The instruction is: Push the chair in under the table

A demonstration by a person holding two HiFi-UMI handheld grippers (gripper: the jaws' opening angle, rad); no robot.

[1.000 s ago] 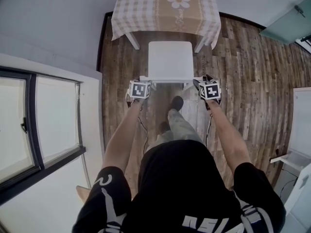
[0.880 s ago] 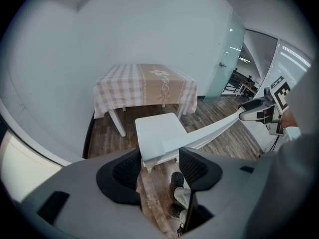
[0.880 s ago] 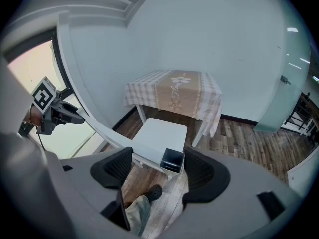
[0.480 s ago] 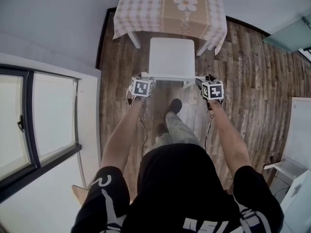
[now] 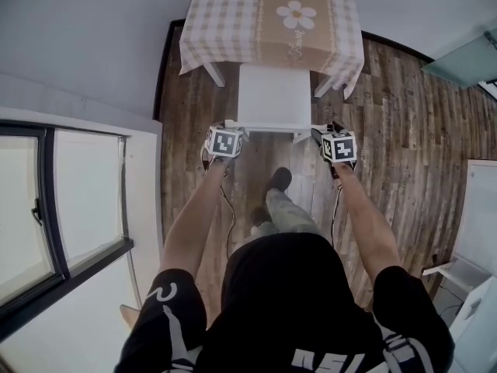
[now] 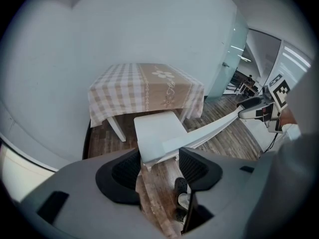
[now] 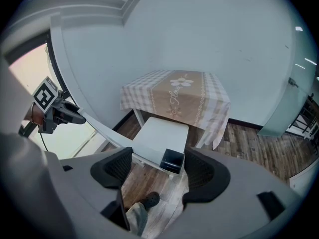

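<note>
Both grippers are spread wide and clamp nothing: the left gripper [image 6: 158,166] and the right gripper [image 7: 159,171] each straddle one end of the back rail [image 5: 272,127] of the white chair [image 5: 273,95], with the rail end lying loose between the jaws, not pinched. The chair stands on the plank floor [image 5: 388,130] with the far edge of its seat just at the hanging edge of the checked cloth on the table [image 5: 233,22]. It lines up between the two near table legs [image 5: 214,74], and most of the seat is not yet under the top. Because neither grip is closed, a rail end could slide out sideways if one hand pushes harder or drifts outward. The chair would then probably yaw and a front leg could strike a table leg. Force applied high at the rail may tip the chair forward if a chair foot catches on a plank joint. The cloth overhang could be caught by the seat and dragged, shifting the cloth. The person's shoe [image 5: 279,179] is close behind the chair, so a long stride risks kicking a rear leg.
</note>
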